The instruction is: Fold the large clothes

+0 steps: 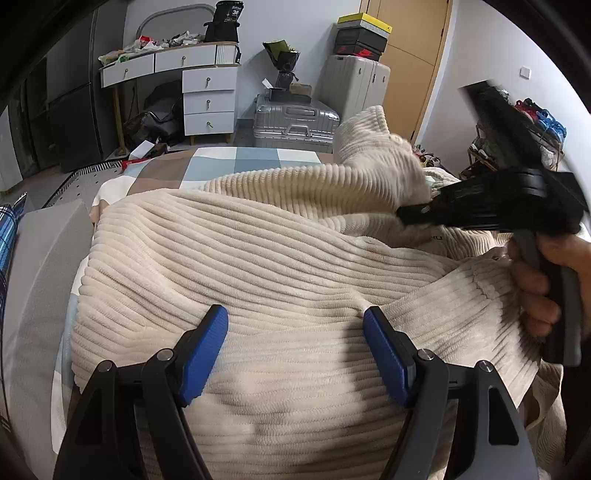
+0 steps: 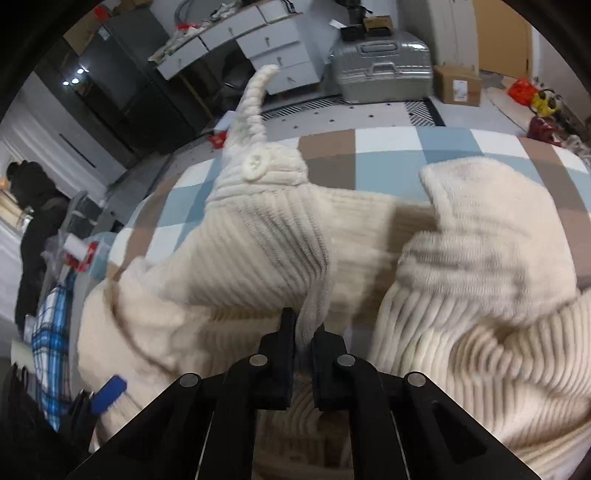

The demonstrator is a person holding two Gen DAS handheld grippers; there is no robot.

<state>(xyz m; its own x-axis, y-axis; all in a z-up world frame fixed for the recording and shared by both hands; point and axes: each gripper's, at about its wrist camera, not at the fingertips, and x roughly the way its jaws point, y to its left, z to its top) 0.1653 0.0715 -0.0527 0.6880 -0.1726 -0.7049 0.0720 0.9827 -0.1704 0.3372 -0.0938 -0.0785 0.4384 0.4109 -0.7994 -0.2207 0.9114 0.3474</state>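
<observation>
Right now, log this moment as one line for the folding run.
stage: folding sleeve inward | left gripper: open above cream corduroy jacket | right gripper: shut on sleeve, lifted | surface: checked bedspread

Checked bed (image 1: 236, 158) – cream corduroy garment (image 1: 258, 258) lies spread

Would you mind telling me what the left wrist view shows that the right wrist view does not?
Only the left wrist view shows the left tongs open over the garment's ribbed body, the hand holding the right tool, and the stacked shoe boxes.

Only the right wrist view shows the cuff button, the right tongs shut on a fold of the sleeve, and a cardboard box.

Both share the cream corduroy garment, the checked bedcover and the silver suitcase.
</observation>
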